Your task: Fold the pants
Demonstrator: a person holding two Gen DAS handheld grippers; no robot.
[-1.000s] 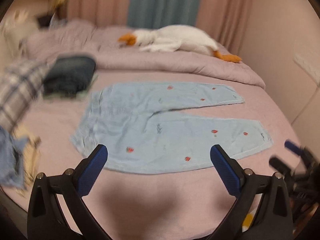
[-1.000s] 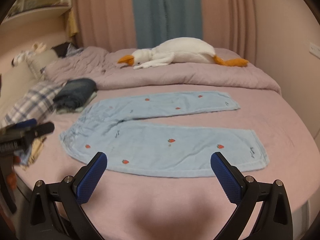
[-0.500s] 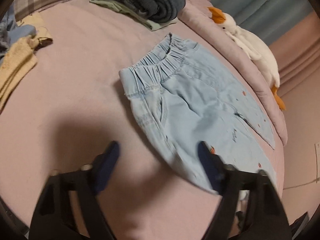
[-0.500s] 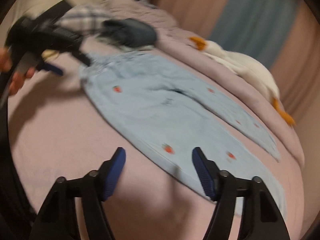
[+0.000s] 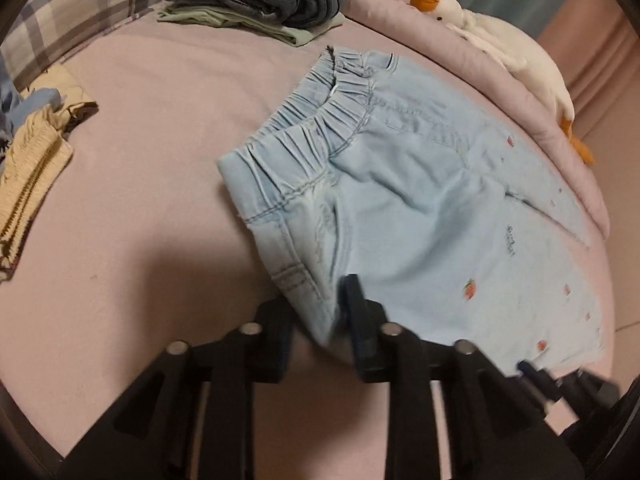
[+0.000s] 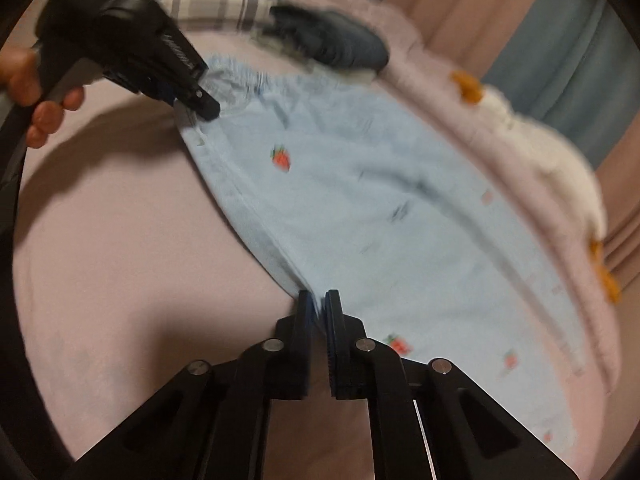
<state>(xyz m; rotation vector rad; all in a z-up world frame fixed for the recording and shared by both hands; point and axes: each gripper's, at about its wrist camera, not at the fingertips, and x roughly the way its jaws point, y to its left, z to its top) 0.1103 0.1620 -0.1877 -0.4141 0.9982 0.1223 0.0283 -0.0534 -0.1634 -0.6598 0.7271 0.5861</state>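
Sensibly, with the left gripper (image 5: pixel 320 320) and right gripper (image 6: pixel 318 312) both just closed, pinching the pants (image 5: pixel 420 208) at the near bed (image 5: pixel 160 140) edge, they should lift together evenly.

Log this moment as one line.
left hand-held gripper: closing on light blue pants near waistband | right hand-held gripper: shut on pants edge
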